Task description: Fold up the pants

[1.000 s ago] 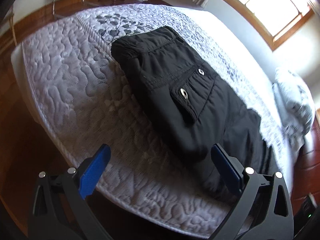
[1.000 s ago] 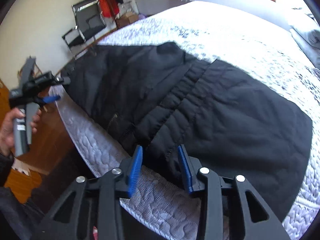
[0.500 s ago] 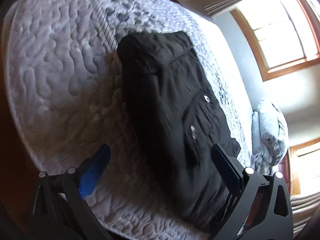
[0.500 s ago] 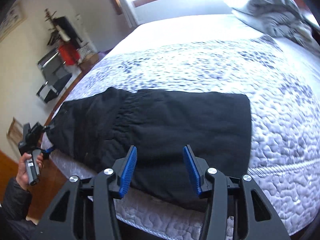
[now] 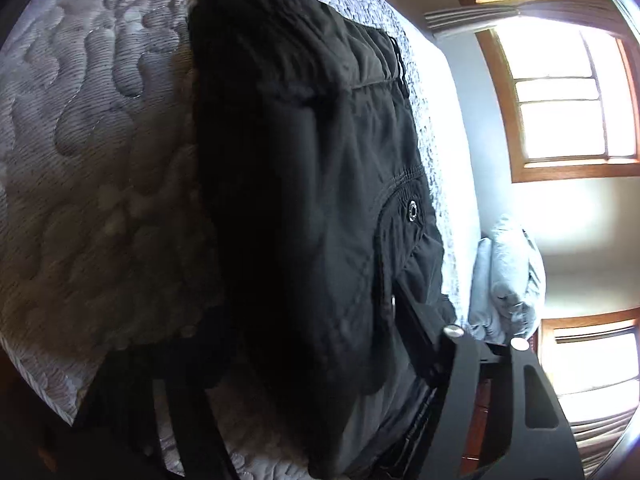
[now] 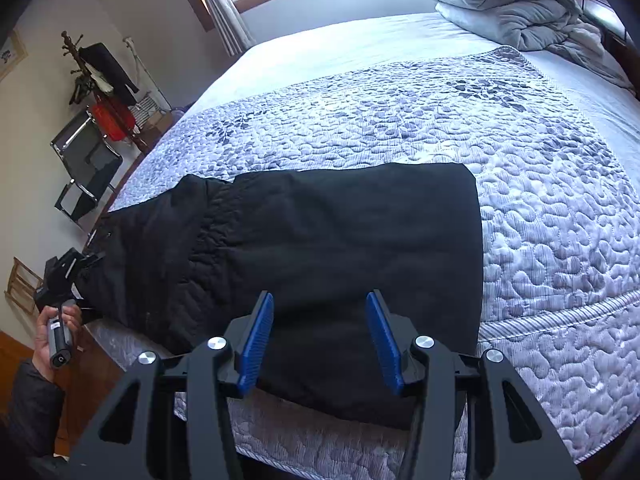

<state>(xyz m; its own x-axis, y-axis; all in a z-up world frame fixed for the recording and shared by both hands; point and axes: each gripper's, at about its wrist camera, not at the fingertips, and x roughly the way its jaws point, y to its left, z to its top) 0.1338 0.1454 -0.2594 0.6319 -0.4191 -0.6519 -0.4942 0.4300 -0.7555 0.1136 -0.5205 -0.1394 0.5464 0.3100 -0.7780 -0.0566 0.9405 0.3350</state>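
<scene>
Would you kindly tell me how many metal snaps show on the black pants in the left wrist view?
2. One snap sits near the pocket's upper corner on the pants; the second snap lies lower, seen edge-on. Others may be hidden in shadow.

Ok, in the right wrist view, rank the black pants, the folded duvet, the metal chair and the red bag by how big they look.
1. black pants, by far the largest.
2. folded duvet.
3. metal chair.
4. red bag.
The pants lie nearest the camera and the rest sit further back, so this is apparent size only.
</scene>
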